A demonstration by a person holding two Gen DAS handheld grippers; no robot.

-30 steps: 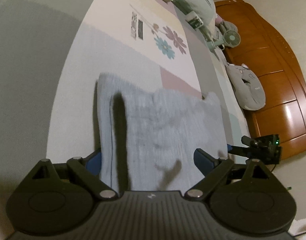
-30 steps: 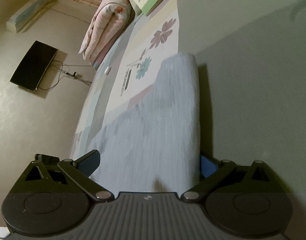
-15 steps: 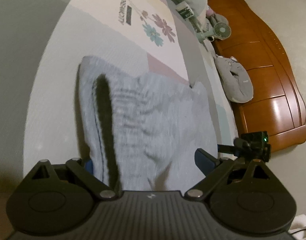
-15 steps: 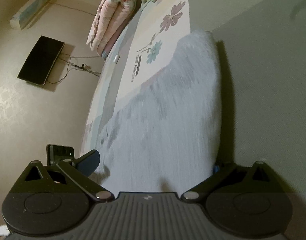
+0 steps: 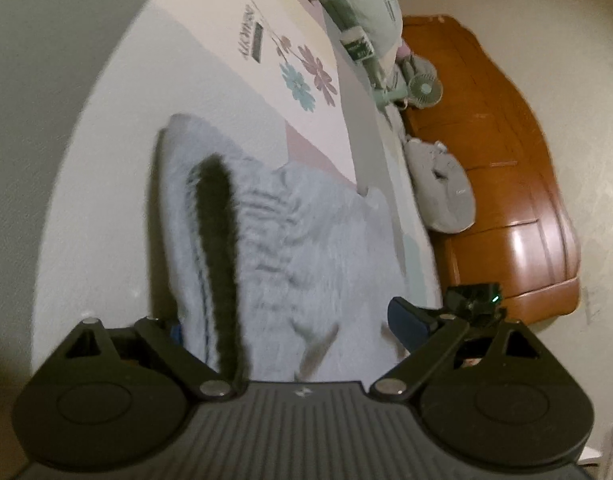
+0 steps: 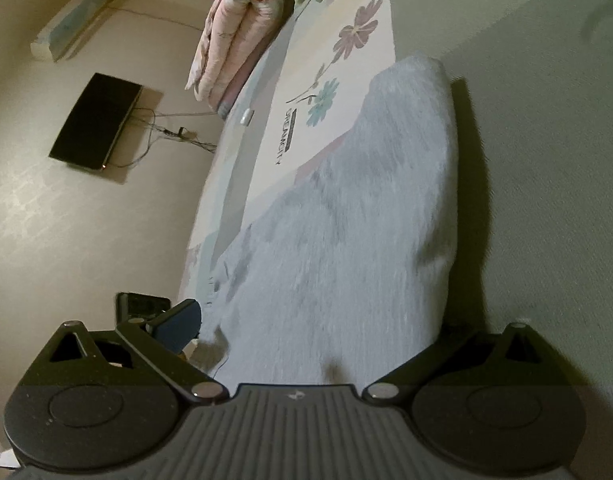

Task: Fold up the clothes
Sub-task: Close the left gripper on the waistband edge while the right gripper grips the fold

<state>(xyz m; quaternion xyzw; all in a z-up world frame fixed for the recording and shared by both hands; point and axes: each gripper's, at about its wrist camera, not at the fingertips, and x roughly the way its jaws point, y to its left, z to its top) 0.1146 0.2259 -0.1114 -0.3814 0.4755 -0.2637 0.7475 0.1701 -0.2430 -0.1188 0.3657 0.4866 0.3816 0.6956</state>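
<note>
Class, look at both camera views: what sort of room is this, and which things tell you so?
Most likely a bedroom. The cloth lies on a flower-printed bedsheet, a wooden headboard stands at one end, and a folded quilt sits near the edge.

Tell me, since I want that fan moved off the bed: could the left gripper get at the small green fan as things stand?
Probably not right away. The left gripper has the light blue garment filling its open jaws, and the small green fan lies far up the bed by the wooden headboard.
</note>
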